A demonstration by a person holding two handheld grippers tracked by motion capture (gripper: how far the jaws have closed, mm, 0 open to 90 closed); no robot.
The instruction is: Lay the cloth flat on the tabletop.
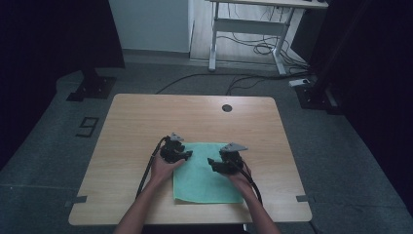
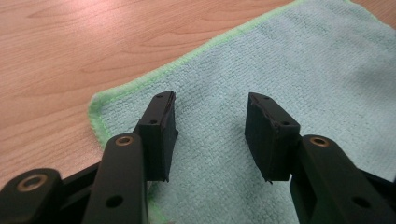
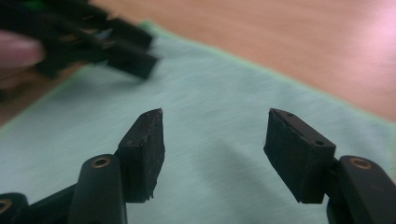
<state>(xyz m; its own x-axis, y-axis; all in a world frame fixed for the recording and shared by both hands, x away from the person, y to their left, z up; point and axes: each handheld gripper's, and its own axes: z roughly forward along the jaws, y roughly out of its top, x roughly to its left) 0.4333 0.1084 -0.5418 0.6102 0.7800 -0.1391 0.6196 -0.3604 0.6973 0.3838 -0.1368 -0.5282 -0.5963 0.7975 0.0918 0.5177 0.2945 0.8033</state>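
Both grippers were held low, their jaws parted.

The left gripper [image 1: 181, 155] sat in the person's left hand [image 1: 163, 168], jaws spread wide and pointing right. The right gripper [image 1: 215, 164], gripped by the right hand [image 1: 240, 176], pointed left toward it, jaws equally spread. Both forearms came in from the bottom edge, angled slightly inward.

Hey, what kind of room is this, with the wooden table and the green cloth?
Probably a lab or recording studio: dark curtains flank the wooden table, loose cables lie under a height-adjustable desk, and tape marks a "9" on the floor.
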